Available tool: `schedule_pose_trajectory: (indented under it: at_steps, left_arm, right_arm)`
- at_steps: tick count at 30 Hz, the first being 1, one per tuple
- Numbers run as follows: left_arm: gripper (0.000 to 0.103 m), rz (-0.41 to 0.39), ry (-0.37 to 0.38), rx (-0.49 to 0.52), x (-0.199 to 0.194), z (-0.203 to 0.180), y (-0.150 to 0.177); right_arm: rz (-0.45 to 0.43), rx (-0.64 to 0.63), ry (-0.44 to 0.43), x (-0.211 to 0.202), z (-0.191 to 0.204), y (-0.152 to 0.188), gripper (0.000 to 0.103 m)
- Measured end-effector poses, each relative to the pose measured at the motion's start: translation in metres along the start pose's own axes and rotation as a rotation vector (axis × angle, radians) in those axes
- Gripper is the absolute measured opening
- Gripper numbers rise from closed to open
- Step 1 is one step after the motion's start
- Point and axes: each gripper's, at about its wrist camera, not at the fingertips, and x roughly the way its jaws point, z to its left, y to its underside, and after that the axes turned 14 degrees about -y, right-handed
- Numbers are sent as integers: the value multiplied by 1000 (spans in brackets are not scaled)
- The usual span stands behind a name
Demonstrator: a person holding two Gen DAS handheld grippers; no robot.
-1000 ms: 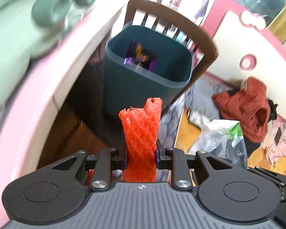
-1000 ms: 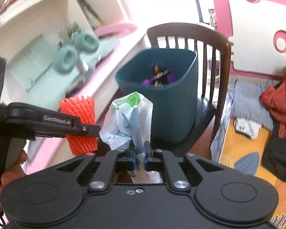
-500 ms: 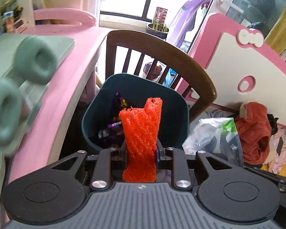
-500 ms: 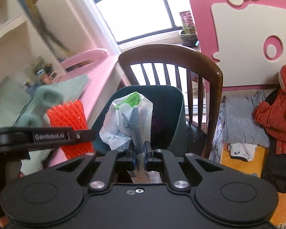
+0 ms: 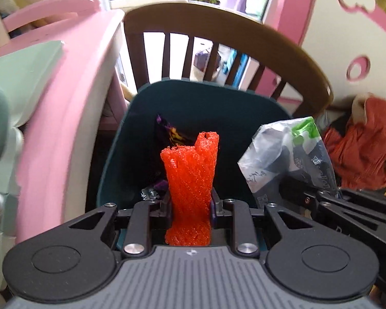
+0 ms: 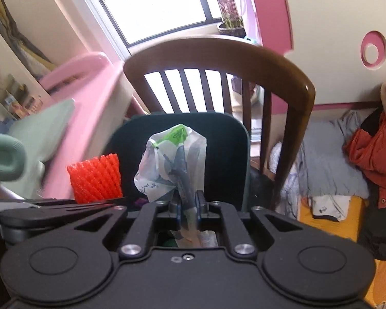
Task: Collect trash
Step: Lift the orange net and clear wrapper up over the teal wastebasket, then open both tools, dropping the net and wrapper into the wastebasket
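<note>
Your left wrist camera looks forward and down along the left gripper [image 5: 189, 207], close above the open bin [image 5: 193, 97]. Your right wrist camera looks along the right gripper [image 6: 187, 206] at a flatter angle, facing the chair back [image 6: 218, 51] and the window [image 6: 151, 7]. Both views share the bin, the chair back and the pink desk [image 5: 72, 82]; each shows the other gripper's load.

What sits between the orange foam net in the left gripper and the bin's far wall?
In the left wrist view, a purple wrapper lies in the bin, just behind the orange foam net.
</note>
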Motion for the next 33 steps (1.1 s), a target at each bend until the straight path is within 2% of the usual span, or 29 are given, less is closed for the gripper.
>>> schedule_pose_trajectory:
  at_steps: [3, 6, 7, 8, 10, 13, 17, 18, 20, 30, 33]
  left_arm:
    - [25, 29, 6, 14, 16, 0, 2]
    - [25, 51, 11, 12, 29, 3, 5]
    - [25, 93, 26, 41, 32, 4, 6]
    - [25, 98, 25, 40, 35, 5, 7]
    - [25, 114, 23, 40, 42, 6, 6]
    - [28, 128, 16, 43, 47, 6, 6]
    - [48, 107, 49, 29, 43, 11, 7]
    - [58, 99, 64, 23, 40, 12, 8]
    - [69, 75, 60, 14, 31, 13, 8]
    - [70, 5, 89, 4, -20, 22, 13]
    - [80, -26, 78, 4, -36, 22, 17]
  right_arm:
    - [15, -4, 8, 8, -1, 5, 21]
    - [29, -5, 1, 11, -1, 8, 24]
    - [27, -5, 1, 11, -1, 9, 27]
    - [24, -7, -3, 9, 0, 9, 29]
    - [24, -7, -3, 8, 0, 10, 42]
    - [29, -16, 6, 6, -1, 11, 48]
    - [27, -13, 1, -2, -2, 14, 51]
    - [27, -23, -4, -5, -1, 15, 52]
    - [25, -46, -10, -13, 3, 17, 54]
    - [-12, -102, -73, -72, 14, 29, 67]
    - [-26, -120, -101, -92, 18, 35, 70]
